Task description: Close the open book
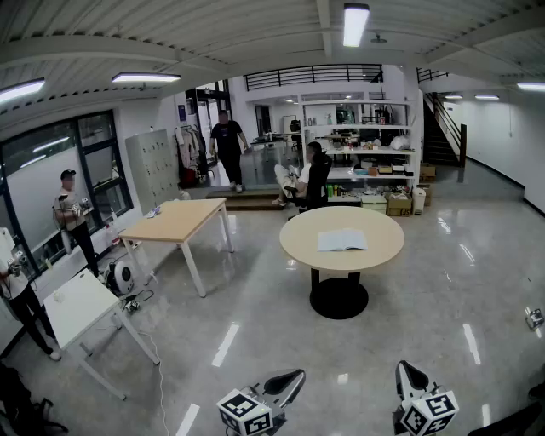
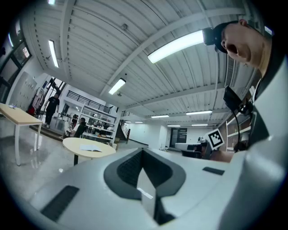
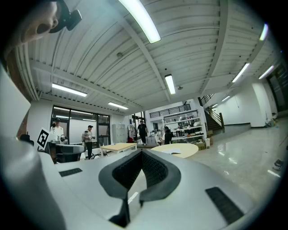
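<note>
Open white book (image 1: 342, 241) lies mid-top on round beige table (image 1: 380, 249), well apart from closed, empty left gripper (image 1: 289, 381) and right gripper (image 1: 407, 372). Pushing may slide it toward the edge.

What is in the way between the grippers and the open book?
Nothing that shows. The open book lies on the round table far ahead, and only bare floor lies between that table and the left gripper and right gripper.

This is an open-plan lab or workshop hall. It has a glossy grey floor (image 1: 255, 332), long ceiling strip lights (image 1: 356, 24), and white open shelving (image 1: 362, 128) crowded with boxes and gear. There are also tall grey metal lockers (image 1: 153, 169), a black-railed mezzanine (image 1: 313, 77), a dark staircase (image 1: 438, 136), a round beige desk (image 1: 379, 249) and a rectangular light-wood desk (image 1: 183, 220).
</note>
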`<move>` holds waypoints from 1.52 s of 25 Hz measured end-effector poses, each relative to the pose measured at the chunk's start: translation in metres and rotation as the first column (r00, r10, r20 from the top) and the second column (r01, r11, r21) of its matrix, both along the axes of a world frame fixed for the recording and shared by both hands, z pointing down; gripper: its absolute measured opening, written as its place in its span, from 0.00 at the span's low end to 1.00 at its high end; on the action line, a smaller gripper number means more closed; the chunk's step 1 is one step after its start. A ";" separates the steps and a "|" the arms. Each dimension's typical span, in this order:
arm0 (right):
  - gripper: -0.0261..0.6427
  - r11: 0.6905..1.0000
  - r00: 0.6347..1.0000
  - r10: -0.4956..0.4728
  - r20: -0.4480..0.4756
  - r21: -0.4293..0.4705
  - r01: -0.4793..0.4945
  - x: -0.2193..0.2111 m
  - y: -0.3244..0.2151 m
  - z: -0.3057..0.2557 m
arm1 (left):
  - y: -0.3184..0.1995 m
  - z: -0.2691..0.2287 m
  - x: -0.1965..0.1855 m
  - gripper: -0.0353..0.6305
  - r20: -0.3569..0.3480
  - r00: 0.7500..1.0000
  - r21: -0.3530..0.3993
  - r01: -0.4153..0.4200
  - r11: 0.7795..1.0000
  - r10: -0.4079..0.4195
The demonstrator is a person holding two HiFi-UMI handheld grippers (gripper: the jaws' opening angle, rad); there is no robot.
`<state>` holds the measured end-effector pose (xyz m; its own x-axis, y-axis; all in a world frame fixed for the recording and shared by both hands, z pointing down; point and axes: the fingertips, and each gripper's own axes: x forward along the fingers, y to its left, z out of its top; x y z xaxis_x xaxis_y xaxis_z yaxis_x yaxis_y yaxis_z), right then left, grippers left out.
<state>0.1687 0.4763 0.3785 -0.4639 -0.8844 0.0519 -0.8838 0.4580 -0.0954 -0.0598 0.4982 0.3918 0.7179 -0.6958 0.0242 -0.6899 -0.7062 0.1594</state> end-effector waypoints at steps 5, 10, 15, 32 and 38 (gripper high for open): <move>0.03 1.000 1.000 -0.001 0.004 -0.005 0.001 -0.002 -0.003 -0.002 | -0.007 0.005 -0.003 0.04 0.007 1.000 0.017 0.017 1.000 -0.017; 0.03 1.000 1.000 -0.005 0.002 -0.006 0.005 -0.002 -0.006 0.002 | -0.006 0.001 0.001 0.04 -0.013 1.000 0.000 0.028 1.000 -0.028; 0.03 1.000 1.000 -0.004 0.017 -0.016 0.004 -0.006 -0.006 -0.002 | -0.007 0.006 -0.003 0.04 -0.006 0.999 -0.009 0.031 0.999 -0.031; 0.03 0.999 0.996 -0.037 0.077 -0.010 0.038 -0.006 -0.016 0.002 | -0.017 0.002 0.019 0.04 -0.030 0.999 -0.018 0.023 1.000 -0.023; 0.03 0.997 0.996 -0.080 0.040 0.015 0.080 0.002 -0.032 -0.002 | -0.034 0.005 0.039 0.04 -0.018 0.999 -0.028 0.031 0.999 -0.032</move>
<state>0.1702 0.4441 0.3761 -0.5345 -0.8449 0.0197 -0.8399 0.5284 -0.1238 -0.0204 0.4647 0.3965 0.6962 -0.7172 0.0310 -0.7083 -0.6793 0.1919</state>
